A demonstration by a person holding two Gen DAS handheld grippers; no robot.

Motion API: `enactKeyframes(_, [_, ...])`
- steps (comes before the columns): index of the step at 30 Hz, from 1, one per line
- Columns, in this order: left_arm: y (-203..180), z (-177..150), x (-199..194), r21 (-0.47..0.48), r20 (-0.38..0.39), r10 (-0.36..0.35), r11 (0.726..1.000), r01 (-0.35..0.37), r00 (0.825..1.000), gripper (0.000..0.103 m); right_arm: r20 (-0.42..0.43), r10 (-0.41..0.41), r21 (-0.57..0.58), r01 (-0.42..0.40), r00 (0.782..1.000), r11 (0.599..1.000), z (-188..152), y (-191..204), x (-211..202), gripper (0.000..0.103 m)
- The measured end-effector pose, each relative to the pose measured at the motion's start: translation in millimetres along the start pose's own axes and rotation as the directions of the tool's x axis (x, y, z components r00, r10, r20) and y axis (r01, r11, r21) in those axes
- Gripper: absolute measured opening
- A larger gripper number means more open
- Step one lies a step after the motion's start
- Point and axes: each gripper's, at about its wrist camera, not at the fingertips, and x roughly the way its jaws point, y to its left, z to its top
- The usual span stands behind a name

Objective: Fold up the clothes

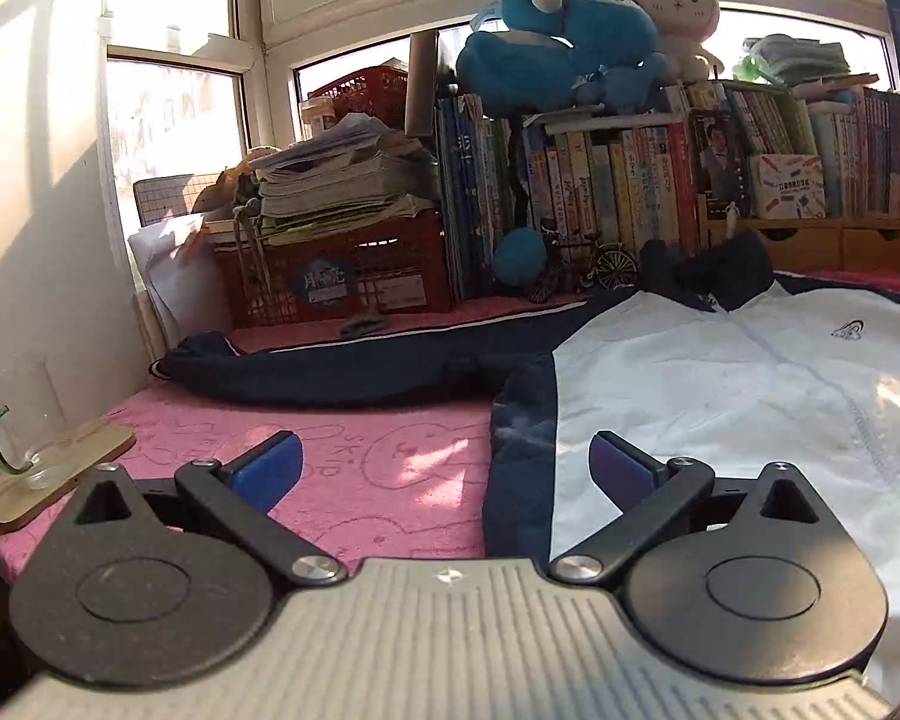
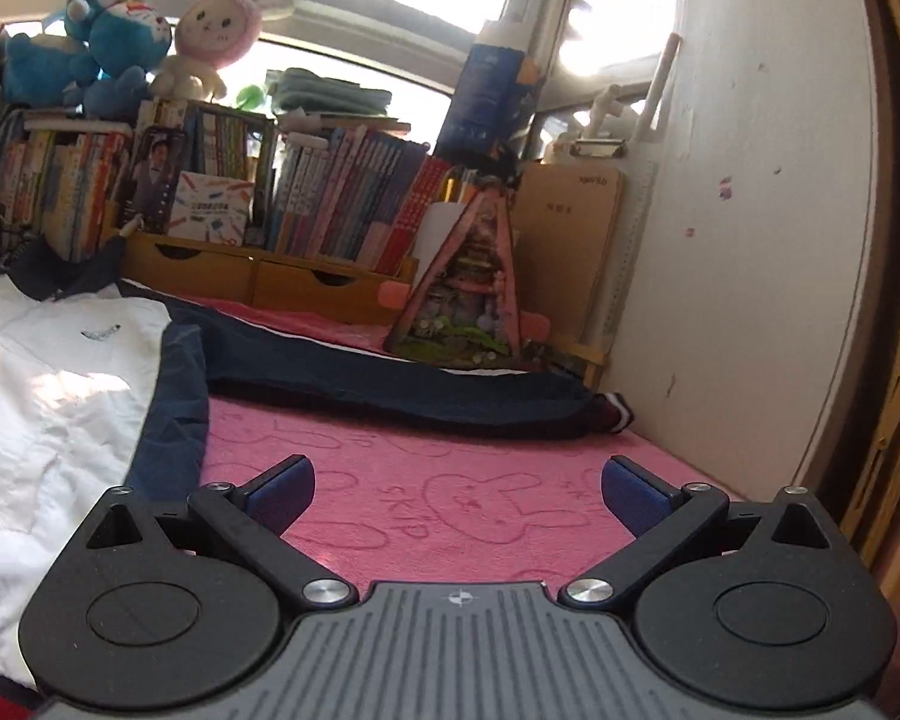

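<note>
A white and navy jacket lies spread flat on a pink towel, front up. Its left navy sleeve stretches out toward the wall. My left gripper stands open over the jacket's navy side seam, with nothing between its blue pads. In the right wrist view the same jacket fills the left side, and its other navy sleeve runs right to a striped cuff. My right gripper hovers open over the bare pink towel, short of that sleeve.
Books, a red crate stacked with papers, and plush toys line the back. A wooden coaster with a glass cup sits at the left edge. A triangular model house and white wall bound the right.
</note>
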Motion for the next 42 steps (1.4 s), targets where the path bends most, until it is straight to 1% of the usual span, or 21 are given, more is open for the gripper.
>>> enactKeyframes(2, [-8.3,6.9,5.3,-0.041,-0.003,-0.070,0.997,0.069,0.998,0.103,-0.045,0.123,0.197,-0.112,0.991,0.974,18.0,-20.9,28.2,0.103])
enactKeyframes(4, [-16.8,10.8,10.9,-0.070,-0.011,-0.124,0.990,0.123,0.992,0.103,-0.064,0.251,0.390,-0.207,0.966,0.897,36.0,-41.7,56.4,0.103])
enactKeyframes(5, [-21.1,8.4,14.2,-0.066,-0.024,-0.130,0.990,0.128,0.991,0.103,-0.075,0.286,0.462,-0.221,0.955,0.859,42.3,-52.6,73.1,0.103])
enactKeyframes(11, [-29.6,-12.0,36.8,-0.064,-0.164,-0.089,0.995,0.079,0.982,0.103,-0.226,0.227,0.654,-0.025,0.947,0.756,52.9,-119.3,196.2,0.103])
enactKeyframes(13, [-28.2,-13.0,42.0,-0.080,-0.205,-0.083,0.994,0.068,0.975,0.103,-0.256,0.194,0.647,0.018,0.947,0.763,51.6,-129.9,226.8,0.103])
enactKeyframes(16, [-27.8,-14.6,48.6,-0.086,-0.259,-0.077,0.995,0.057,0.963,0.103,-0.284,0.142,0.607,0.064,0.948,0.792,54.0,-135.7,266.3,0.101])
enactKeyframes(17, [-28.3,-14.8,49.2,-0.082,-0.266,-0.077,0.995,0.056,0.961,0.103,-0.295,0.119,0.580,0.079,0.948,0.811,56.9,-136.4,277.6,0.088])
enactKeyframes(18, [-28.8,-15.1,49.8,-0.078,-0.274,-0.076,0.995,0.056,0.959,0.103,-0.308,0.087,0.529,0.095,0.947,0.843,63.3,-135.0,285.8,0.048])
enactKeyframes(19, [-29.8,-15.2,49.9,-0.073,-0.277,-0.073,0.996,0.055,0.958,0.103,-0.319,0.055,0.477,0.110,0.946,0.872,69.7,-133.6,294.1,0.023])
enactKeyframes(20, [-31.0,-15.3,49.6,-0.066,-0.277,-0.069,0.996,0.053,0.958,0.103,-0.328,0.022,0.423,0.126,0.944,0.897,76.0,-132.3,302.3,0.012])
enactKeyframes(21, [-31.8,-15.3,49.3,-0.060,-0.276,-0.067,0.997,0.053,0.959,0.103,-0.336,-0.011,0.367,0.142,0.942,0.919,82.4,-130.9,310.5,0.012])
enactKeyframes(22, [-32.4,-15.2,49.1,-0.055,-0.275,-0.068,0.997,0.055,0.959,0.103,-0.318,-0.063,0.297,0.162,0.946,0.941,89.5,-128.4,314.9,0.012])
enactKeyframes(24, [-33.6,-15.1,48.8,-0.045,-0.272,-0.068,0.997,0.058,0.960,0.103,-0.145,-0.218,0.080,0.231,0.965,0.970,103.6,-116.9,310.0,0.012])
enactKeyframes(26, [-34.7,-14.9,48.5,-0.035,-0.270,-0.069,0.997,0.062,0.960,0.103,-0.018,-0.284,-0.069,0.282,0.959,0.957,106.6,-108.4,311.0,0.012])
enactKeyframes(27, [-35.3,-14.8,48.4,-0.030,-0.269,-0.070,0.998,0.064,0.961,0.103,-0.008,-0.293,-0.105,0.291,0.956,0.951,105.9,-107.1,315.7,0.013])
enactKeyframes(29, [-36.5,-14.6,48.2,-0.024,-0.267,-0.068,0.998,0.063,0.961,0.103,-0.068,-0.290,-0.133,0.280,0.954,0.951,102.4,-107.0,328.1,0.017])
enactKeyframes(31, [-37.8,-14.3,47.9,-0.021,-0.265,-0.066,0.998,0.062,0.962,0.103,-0.189,-0.280,-0.133,0.258,0.941,0.957,97.1,-104.7,335.9,0.034])
enactKeyframes(33, [-37.9,-14.2,48.1,-0.020,-0.265,-0.067,0.998,0.064,0.962,0.103,-0.253,-0.242,-0.091,0.226,0.937,0.970,92.7,-102.2,329.8,0.080])
enactKeyframes(35, [-36.5,-13.9,49.1,-0.030,-0.268,-0.074,0.997,0.068,0.960,0.103,-0.247,-0.245,-0.067,0.236,0.937,0.969,91.1,-98.0,311.5,0.095])
enactKeyframes(38, [-33.7,-13.9,50.6,-0.054,-0.277,-0.089,0.996,0.077,0.957,0.103,-0.190,-0.232,-0.056,0.225,0.954,0.973,95.6,-91.2,272.1,0.100])
enactKeyframes(42, [-31.6,-14.5,50.8,-0.073,-0.282,-0.105,0.993,0.087,0.954,0.103,-0.058,-0.172,-0.051,0.170,0.983,0.984,118.8,-76.9,212.1,0.103])
